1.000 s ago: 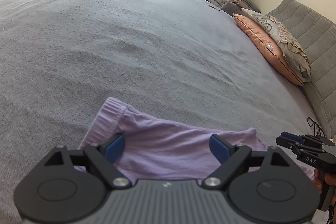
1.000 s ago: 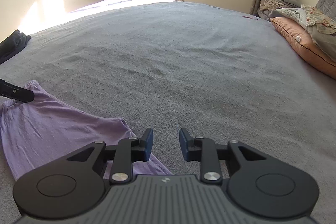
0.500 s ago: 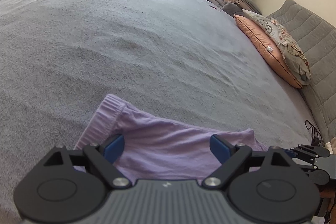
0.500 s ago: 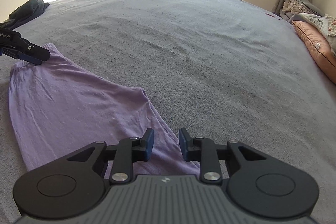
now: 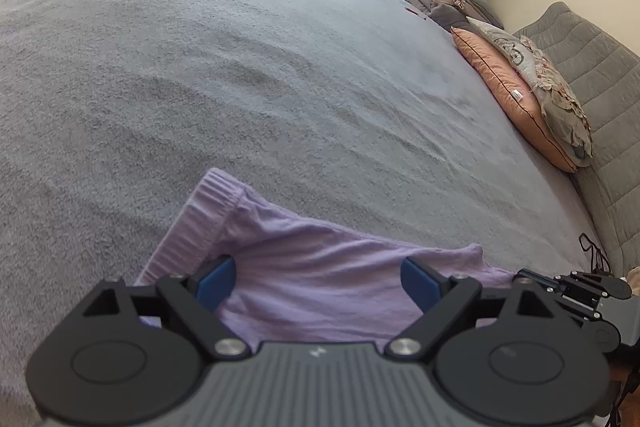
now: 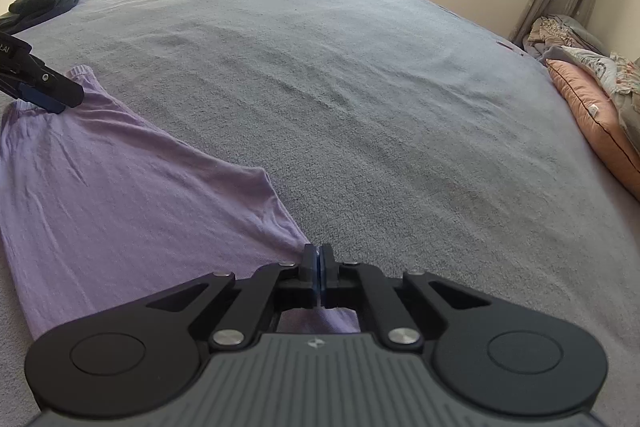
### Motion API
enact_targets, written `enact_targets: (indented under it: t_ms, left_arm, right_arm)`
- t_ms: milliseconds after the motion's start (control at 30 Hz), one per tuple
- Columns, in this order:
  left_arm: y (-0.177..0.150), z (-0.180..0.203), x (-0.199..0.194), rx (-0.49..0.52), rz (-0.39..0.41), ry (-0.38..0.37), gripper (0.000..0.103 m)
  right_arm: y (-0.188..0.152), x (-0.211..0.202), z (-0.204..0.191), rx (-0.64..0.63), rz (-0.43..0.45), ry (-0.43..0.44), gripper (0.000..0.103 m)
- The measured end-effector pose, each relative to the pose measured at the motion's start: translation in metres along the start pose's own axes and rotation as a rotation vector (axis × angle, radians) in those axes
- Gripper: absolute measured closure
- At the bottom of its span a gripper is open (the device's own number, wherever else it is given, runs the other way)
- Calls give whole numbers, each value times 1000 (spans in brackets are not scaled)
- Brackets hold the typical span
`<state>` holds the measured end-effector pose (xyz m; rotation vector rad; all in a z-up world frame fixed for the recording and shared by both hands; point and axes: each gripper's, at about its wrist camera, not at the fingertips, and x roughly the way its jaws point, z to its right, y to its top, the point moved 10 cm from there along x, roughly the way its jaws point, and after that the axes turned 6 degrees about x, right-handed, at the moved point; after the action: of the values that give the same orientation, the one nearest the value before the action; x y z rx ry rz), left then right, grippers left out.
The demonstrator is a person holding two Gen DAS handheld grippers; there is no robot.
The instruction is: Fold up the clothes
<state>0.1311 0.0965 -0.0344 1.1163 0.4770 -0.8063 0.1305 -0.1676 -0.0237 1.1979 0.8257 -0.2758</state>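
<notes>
Two grippers were at the lilac garment (image 6: 120,195), which lay spread flat on the near left of the grey bed (image 6: 360,87). Your right gripper (image 6: 317,259) was clamped on its near hem corner; your left gripper (image 5: 316,281) stood wide apart over the waistband end. I judged a fold grasp under way: the left jaws needed to pinch before any lift.

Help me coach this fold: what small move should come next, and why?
Probably close the left gripper on the purple garment. Its jaws stand wide open over the waistband end, while the right gripper is already shut on the opposite end, so both ends need holding before lifting.
</notes>
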Motion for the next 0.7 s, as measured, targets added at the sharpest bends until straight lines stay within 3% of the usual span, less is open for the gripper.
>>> enact_targets:
  t_ms: [233,367,700]
  left_arm:
    - [-2,1,1,-1,-1,3,11]
    - [1,2,-4,-14,10,3,11]
    - [-4,7,-1,68,9,27,9]
  right_arm:
    - [-12,15,-2,-39,-33,-38,102]
    - [-5,11,-3,-65,-6,-82,102]
    - [-11,18,-7,-65,7,-140,101]
